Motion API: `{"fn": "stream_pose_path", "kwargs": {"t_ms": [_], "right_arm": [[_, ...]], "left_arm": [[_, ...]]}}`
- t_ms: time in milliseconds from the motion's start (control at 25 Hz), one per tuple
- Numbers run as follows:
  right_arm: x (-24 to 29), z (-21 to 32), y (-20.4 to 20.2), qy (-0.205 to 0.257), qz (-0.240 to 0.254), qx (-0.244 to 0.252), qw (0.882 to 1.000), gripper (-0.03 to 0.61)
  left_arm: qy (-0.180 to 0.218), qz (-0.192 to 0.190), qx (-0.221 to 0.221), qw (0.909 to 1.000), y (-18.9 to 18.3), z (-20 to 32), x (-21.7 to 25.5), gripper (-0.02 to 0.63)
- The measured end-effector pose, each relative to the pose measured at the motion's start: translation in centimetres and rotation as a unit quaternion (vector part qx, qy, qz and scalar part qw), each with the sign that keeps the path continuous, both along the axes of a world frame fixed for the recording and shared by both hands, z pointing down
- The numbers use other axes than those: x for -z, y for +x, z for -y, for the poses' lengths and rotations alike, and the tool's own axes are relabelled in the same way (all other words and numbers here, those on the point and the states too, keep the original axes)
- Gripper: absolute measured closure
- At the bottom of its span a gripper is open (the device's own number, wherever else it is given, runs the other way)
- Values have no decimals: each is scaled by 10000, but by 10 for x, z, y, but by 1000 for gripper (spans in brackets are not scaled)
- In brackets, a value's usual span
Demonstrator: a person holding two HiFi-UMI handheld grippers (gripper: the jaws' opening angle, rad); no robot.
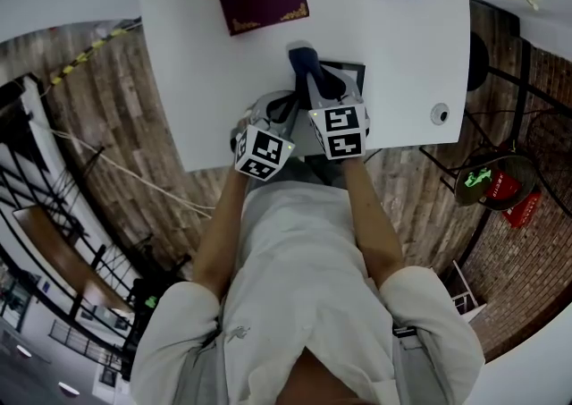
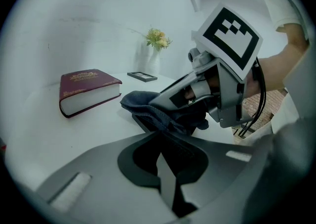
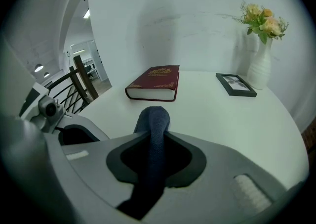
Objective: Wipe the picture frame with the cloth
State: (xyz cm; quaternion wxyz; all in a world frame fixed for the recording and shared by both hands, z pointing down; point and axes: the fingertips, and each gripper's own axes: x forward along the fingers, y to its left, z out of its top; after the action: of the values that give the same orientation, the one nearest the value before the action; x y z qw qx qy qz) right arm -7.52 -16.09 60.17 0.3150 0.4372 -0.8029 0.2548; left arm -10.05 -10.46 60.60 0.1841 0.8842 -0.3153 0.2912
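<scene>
Picture frame (image 1: 354, 72) — lay flat at the worktop's (image 1: 197, 63) near edge, its near rim apparently nipped in the closed left tongs (image 2: 164, 156); right tongs (image 3: 152, 141), clamped on the dark cloth (image 3: 153, 116), stood directly over it — the nearer for wiping.

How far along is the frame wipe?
Done: the right hand-held gripper is shut on the dark blue cloth, and the left hand-held gripper clamps the black rectangular picture frame at the white table's near edge. In hand: the cloth lies on the frame's face. Left: the wiping strokes; how much is wiped can't be judged.
</scene>
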Motion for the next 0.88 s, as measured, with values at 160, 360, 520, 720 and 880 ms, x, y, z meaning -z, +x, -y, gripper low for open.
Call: {"fn": "stream_pose_path", "kwargs": {"t_ms": [160, 360, 520, 720, 880], "right_arm": [[0, -1, 12, -12, -41, -135, 9999, 515], [-1, -2, 32, -27, -121, -347, 9993, 515], [-1, -2, 51, -30, -200, -545, 9983, 515], [1, -2, 71, -14, -294, -732, 9969, 515], [4, -3, 83, 0, -321, -834, 9960, 515]], "left_arm": [[-4, -1, 13, 10000, 0, 0, -1, 594], [-14, 10, 20, 10000, -1, -1, -1, 594], [-8, 5, 42, 10000, -1, 0, -1, 594], [-39, -5, 63, 10000, -1, -1, -2, 594], [11, 0, 47, 10000, -1, 0, -2, 594]]}}
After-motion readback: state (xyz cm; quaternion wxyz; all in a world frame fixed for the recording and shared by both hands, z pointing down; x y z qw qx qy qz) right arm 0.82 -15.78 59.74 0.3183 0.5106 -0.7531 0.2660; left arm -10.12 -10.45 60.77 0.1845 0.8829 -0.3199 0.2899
